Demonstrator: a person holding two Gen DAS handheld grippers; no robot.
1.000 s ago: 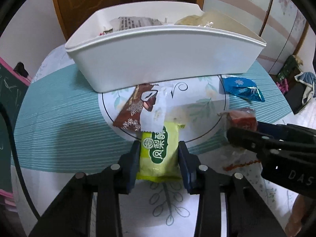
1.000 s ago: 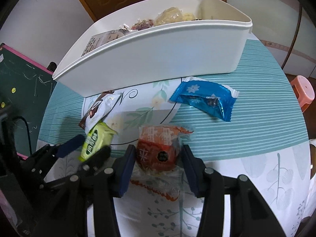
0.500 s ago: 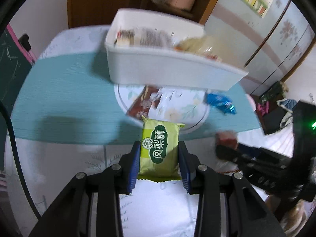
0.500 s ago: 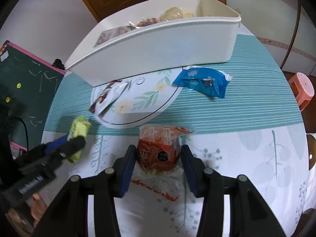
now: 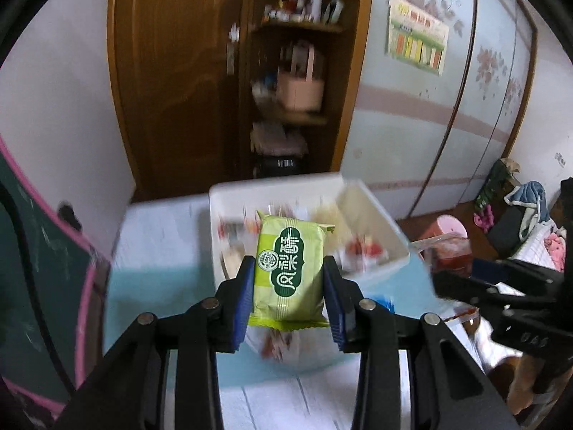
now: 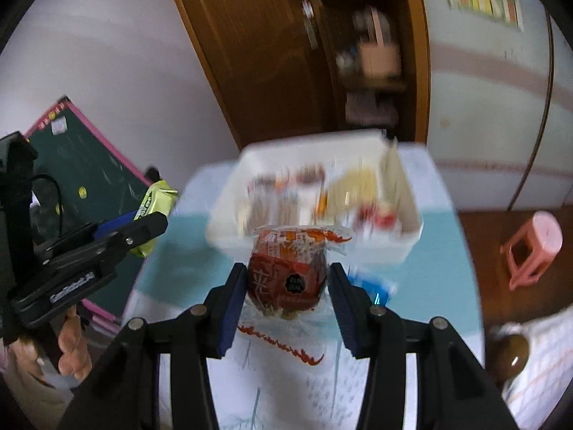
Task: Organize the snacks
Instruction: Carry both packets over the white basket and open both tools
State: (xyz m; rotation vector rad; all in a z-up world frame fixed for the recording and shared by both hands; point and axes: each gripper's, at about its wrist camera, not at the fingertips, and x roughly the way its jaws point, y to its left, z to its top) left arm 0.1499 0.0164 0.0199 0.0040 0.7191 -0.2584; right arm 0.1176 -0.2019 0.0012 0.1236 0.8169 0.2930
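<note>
Between the left gripper's (image 5: pixel 289 299) fingers sat the green snack packet (image 5: pixel 289 274), clamped by its long edges; light, soft and crinkly, it looked best held mid-body. The right gripper (image 6: pixel 286 288) pinched the red wrapped snack (image 6: pixel 288 276) likewise. Both hung above the bench (image 6: pixel 440 247), short of the white bin (image 5: pixel 372 215).

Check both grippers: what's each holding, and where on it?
Left gripper: green snack packet, pinched across its two long side edges. Right gripper: red snack packet, clamped across its round middle.
</note>
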